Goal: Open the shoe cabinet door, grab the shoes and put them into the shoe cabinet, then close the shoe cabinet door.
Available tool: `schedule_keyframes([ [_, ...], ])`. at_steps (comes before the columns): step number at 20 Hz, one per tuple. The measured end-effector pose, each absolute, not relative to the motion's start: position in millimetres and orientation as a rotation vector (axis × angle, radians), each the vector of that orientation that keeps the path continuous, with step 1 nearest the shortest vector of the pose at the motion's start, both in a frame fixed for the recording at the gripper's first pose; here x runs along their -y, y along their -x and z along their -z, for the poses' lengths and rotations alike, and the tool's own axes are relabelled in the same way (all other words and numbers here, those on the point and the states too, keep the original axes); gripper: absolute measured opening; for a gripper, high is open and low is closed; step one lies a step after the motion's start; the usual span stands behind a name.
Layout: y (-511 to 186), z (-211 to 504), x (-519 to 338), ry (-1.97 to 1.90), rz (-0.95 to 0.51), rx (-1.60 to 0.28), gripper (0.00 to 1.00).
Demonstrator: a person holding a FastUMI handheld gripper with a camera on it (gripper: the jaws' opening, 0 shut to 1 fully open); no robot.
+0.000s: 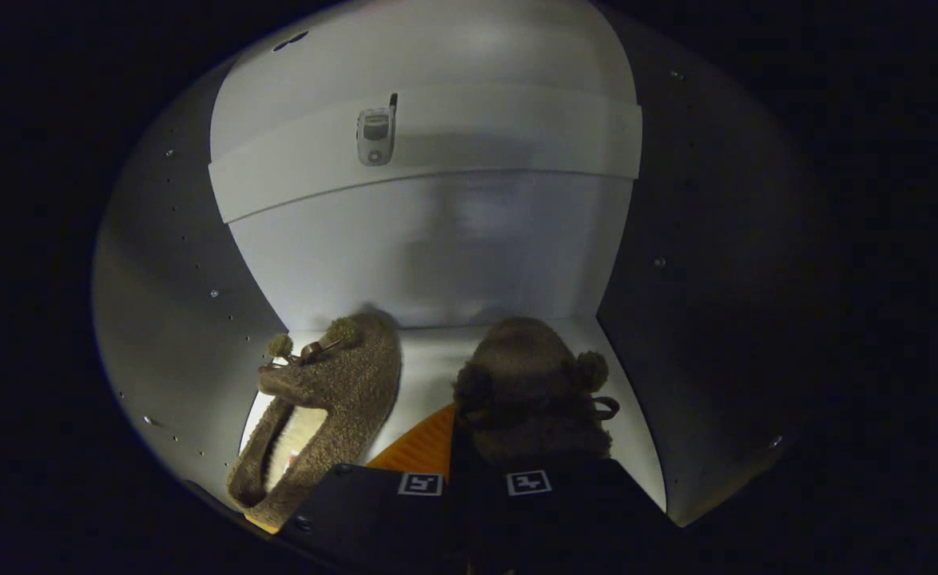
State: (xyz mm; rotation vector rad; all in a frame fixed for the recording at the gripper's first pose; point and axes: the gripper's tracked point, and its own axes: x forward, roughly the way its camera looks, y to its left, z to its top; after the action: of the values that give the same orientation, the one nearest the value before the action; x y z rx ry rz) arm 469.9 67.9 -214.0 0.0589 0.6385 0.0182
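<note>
I am looking into the white shoe cabinet point(437, 255). A brown fuzzy slipper point(333, 399) with pompoms lies on the cabinet floor point(429, 359) by the left wall, its opening facing me. The second brown slipper point(533, 375) sits to its right, just ahead of my fingers and close to the right wall. My gripper point(457, 427) is shut on this right slipper's near edge, with the fingers drawn close together. The slipper hides the fingertips.
A white crossboard point(517, 136) spans the back of the cabinet higher up, with a small metal fitting point(375, 136) on it. The left side wall point(173, 303) and the right side wall point(693, 303) carry rows of screw holes. A narrow strip of floor separates the two slippers.
</note>
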Motion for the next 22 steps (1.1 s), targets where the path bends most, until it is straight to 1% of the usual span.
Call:
schedule_keyframes([
  [2, -470.9, 214.6, -68.2, -0.071, -0.014, -0.643, 0.17],
  [4, -467.1, 215.6, -70.8, -0.075, -0.018, -0.654, 0.17],
  [6, -464.0, 214.2, -74.3, -0.076, -0.031, -0.658, 0.23],
  [13, -441.0, 187.0, -87.9, -0.086, -0.071, -0.615, 1.0],
  [20, -414.4, 155.1, -82.0, -0.066, -0.07, -0.499, 0.99],
  [22, -410.6, 150.9, -81.0, -0.07, -0.067, -0.497, 0.99],
])
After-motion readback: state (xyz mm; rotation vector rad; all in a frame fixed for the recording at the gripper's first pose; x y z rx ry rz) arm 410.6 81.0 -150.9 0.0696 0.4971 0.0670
